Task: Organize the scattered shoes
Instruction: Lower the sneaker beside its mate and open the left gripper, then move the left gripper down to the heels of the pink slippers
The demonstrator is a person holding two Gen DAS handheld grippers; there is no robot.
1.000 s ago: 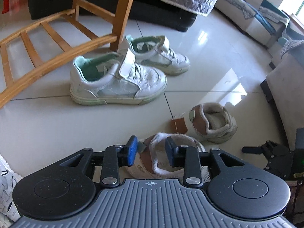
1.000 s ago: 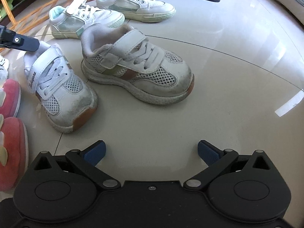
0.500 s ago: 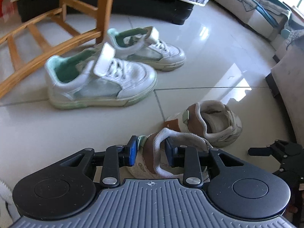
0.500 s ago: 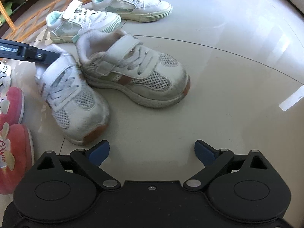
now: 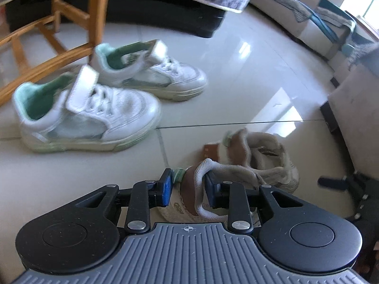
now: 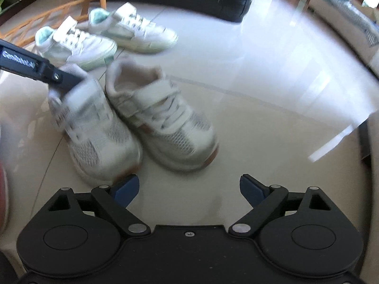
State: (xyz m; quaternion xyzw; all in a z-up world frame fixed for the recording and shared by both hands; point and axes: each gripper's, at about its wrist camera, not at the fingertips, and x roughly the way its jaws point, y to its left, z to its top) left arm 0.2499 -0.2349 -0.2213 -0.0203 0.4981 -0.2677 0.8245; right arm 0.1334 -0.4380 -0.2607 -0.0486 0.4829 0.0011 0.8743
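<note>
My left gripper [image 5: 187,189] is shut on the heel collar of a small white mesh shoe [image 5: 189,206] with brown trim. Its mate [image 5: 263,163] lies just beyond on the tile. In the right wrist view the left gripper's black finger [image 6: 47,71] pinches the held shoe [image 6: 94,137], which sits side by side with the mate [image 6: 165,123], toes toward me. My right gripper [image 6: 189,189] hovers in front of the toes, its jaws wide and closing a little, with nothing between them. A white-and-mint sneaker pair [image 5: 87,113] [image 5: 151,75] stands further back.
A wooden chair frame [image 5: 94,11] stands behind the mint sneakers, with a dark bed base [image 5: 165,21] under a grey quilt beyond. A sofa edge [image 5: 355,118] lies to the right. A red slipper [image 6: 2,189] shows at the left edge of the right wrist view.
The left gripper carried the held mesh shoe sideways until it sits next to its mate. The right gripper drew back slightly and its jaws narrowed a little.
</note>
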